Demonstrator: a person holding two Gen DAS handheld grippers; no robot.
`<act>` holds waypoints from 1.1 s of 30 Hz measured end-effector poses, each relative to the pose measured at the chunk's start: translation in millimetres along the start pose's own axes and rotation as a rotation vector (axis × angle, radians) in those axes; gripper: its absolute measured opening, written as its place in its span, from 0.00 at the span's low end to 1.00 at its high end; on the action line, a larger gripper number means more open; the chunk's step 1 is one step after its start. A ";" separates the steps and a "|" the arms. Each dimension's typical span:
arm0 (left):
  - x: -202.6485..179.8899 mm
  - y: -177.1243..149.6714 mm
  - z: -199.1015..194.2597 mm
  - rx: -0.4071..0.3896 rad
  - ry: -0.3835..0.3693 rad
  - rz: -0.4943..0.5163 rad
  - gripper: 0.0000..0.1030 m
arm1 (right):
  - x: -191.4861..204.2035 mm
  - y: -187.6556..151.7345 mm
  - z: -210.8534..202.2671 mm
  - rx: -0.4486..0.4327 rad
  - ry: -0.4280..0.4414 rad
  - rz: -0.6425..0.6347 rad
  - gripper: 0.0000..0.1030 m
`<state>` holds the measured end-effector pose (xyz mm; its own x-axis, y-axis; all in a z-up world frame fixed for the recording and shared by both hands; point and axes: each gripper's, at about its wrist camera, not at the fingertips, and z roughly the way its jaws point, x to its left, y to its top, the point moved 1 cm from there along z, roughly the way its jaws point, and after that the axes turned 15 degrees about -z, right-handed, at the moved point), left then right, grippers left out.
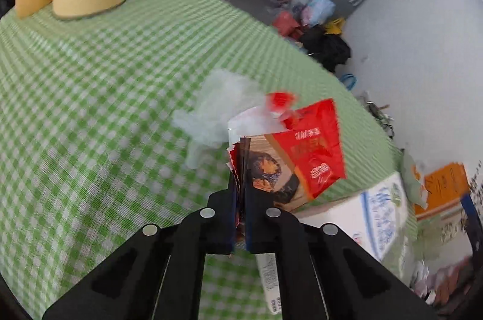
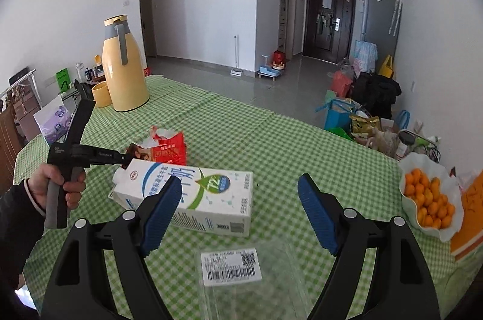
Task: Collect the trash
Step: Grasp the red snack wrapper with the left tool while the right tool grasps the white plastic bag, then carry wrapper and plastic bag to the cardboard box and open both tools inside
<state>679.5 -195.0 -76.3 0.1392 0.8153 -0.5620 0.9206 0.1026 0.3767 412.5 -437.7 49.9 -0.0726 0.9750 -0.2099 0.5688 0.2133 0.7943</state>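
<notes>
A red snack wrapper [image 1: 305, 150] is being pinched between the closed jaws of the left gripper [image 1: 240, 193], its torn, jagged end caught between the pads while the rest is sticking out forward above the green checked tablecloth [image 1: 90, 108]. The wrapper is being shown as crumpled foil, red on one side with white Chinese characters and a round white logo, and printed lower down with a dark photograph of browned food; the characters are too blurred to be read. A torn red-and-white scrap is being held up at its far end. A clear, crinkled plastic film [image 1: 217, 111] is lying on the cloth just beyond the wrapper.

In the right wrist view the same wrapper [image 2: 167, 149] is being held just behind a white milk carton [image 2: 187, 199], which is lying on its side on the cloth. The carton is being marked by blue Chinese characters, a small red round logo near its gabled top, and a green-and-blue badge reading "72"; the smaller print cannot be made out. The right gripper [image 2: 241, 208] is being held with its blue-padded fingers spread wide, empty, above the cloth, the left pad lying across the carton in the picture. Directly below it a clear plastic bag [image 2: 247, 283] is lying flat, bearing a white sticker with a barcode and a QR code.
</notes>
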 end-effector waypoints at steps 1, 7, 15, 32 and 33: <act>-7.4 0.3 -15.4 -0.037 -0.033 0.025 0.01 | 1.2 9.9 9.0 -0.004 0.012 -0.007 0.74; -27.1 9.6 -142.3 -0.340 -0.070 0.126 0.01 | 25.7 69.3 118.7 0.136 0.251 -0.008 0.74; 36.5 -11.5 -252.1 -0.512 0.082 0.107 0.01 | 103.3 97.5 291.2 0.587 0.452 0.030 0.72; 139.9 -101.2 -415.6 -0.641 0.377 -0.005 0.01 | 198.5 139.6 150.1 0.405 0.444 -0.201 0.03; 140.6 -110.7 -429.1 -0.654 0.393 -0.012 0.01 | 201.9 148.1 130.7 0.365 0.454 -0.197 0.03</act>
<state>440.7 152.8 118.9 -0.1226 0.9422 -0.3118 0.5008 0.3299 0.8002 589.2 -217.3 50.6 -0.5007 0.8656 -0.0050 0.7475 0.4352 0.5018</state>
